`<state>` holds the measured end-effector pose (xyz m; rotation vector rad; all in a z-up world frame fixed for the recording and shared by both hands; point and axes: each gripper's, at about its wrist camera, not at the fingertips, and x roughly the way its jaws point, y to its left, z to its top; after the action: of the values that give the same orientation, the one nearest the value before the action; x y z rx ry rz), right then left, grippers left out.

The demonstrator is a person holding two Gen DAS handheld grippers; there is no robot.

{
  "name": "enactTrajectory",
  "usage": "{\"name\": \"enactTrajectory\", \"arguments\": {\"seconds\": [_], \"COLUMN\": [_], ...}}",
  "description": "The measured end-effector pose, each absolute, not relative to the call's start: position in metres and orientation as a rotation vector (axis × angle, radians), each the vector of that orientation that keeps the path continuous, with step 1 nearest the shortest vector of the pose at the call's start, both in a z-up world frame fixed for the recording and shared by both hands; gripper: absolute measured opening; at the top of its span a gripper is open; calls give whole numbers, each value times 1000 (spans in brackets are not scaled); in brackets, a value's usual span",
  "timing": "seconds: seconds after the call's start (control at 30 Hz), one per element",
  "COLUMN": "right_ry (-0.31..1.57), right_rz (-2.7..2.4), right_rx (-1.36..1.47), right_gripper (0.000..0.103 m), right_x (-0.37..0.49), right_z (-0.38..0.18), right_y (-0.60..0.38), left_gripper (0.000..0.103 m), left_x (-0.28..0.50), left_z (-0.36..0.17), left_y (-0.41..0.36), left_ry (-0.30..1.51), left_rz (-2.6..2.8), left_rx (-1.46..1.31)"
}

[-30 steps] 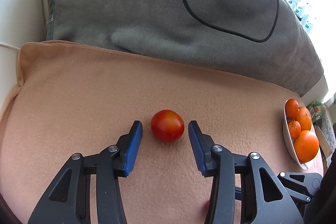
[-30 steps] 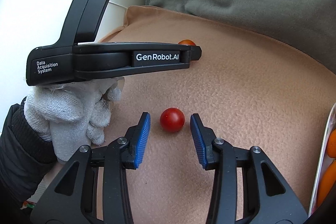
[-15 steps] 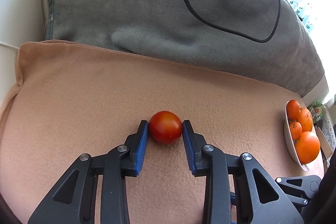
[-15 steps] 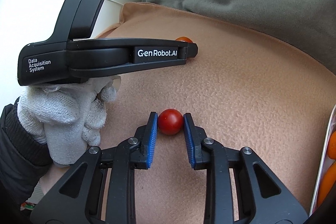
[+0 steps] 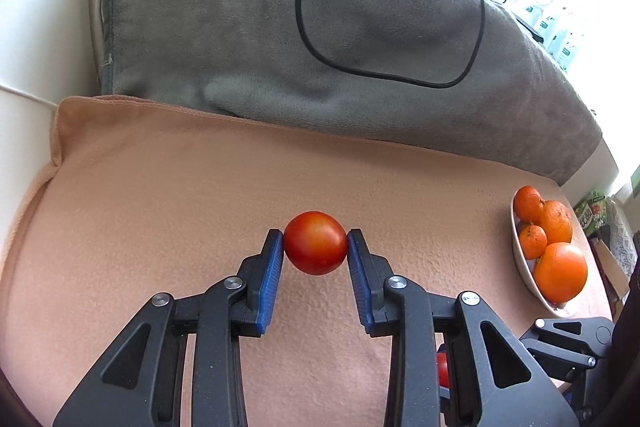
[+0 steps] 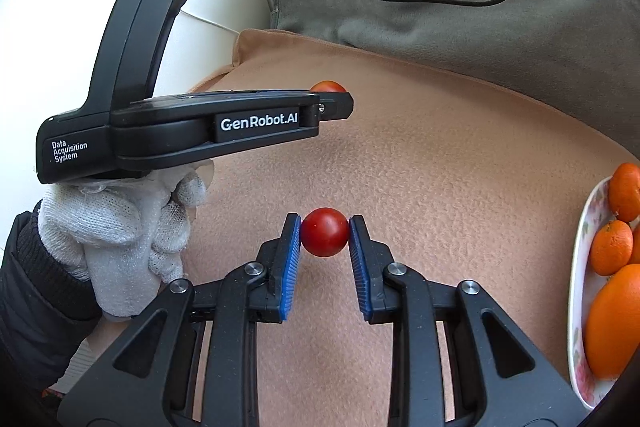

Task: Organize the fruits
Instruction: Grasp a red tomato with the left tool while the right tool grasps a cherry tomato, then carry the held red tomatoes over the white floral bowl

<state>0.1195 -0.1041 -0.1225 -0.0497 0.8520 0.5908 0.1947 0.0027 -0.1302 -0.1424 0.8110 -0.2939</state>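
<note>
Two round red tomatoes point(image 5: 315, 242) point(image 6: 324, 231), each pinched between blue fingers point(image 5: 270, 279).

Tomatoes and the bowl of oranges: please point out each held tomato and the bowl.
larger tomato point(image 5: 315, 242): left wrist view, middle of its front skin.
smaller tomato point(image 6: 324, 231): right wrist view, middle of its front skin.
bowl of oranges point(image 5: 520, 263): left wrist view, its white near rim.

"GenRobot.AI" is printed in white on the side of the left gripper point(image 6: 336, 98); "Data Acquisition System" is printed near its rear end.
</note>
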Motion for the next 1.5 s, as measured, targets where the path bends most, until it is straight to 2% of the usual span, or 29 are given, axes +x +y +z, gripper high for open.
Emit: {"name": "enactTrajectory", "arguments": {"seconds": [0.33, 0.83, 1.17, 1.5], "right_ry": [779, 690, 680, 717], "right_rz": [527, 346, 216, 164], "right_rx": [-1, 107, 153, 194], "right_gripper": [26, 26, 26, 26], "right_x": [80, 31, 43, 70], "right_z": [-101, -78, -79, -97], "right_y": [-156, -259, -319, -351], "left_gripper": [31, 31, 31, 31], "left_x": [147, 124, 140, 150], "left_z": [-105, -92, -97, -106], "left_y": [-23, -87, -140, -161], "left_ry": [753, 725, 750, 781], "left_rz": [-356, -481, -570, -591], "left_rx": [-135, -120, -73, -32]}}
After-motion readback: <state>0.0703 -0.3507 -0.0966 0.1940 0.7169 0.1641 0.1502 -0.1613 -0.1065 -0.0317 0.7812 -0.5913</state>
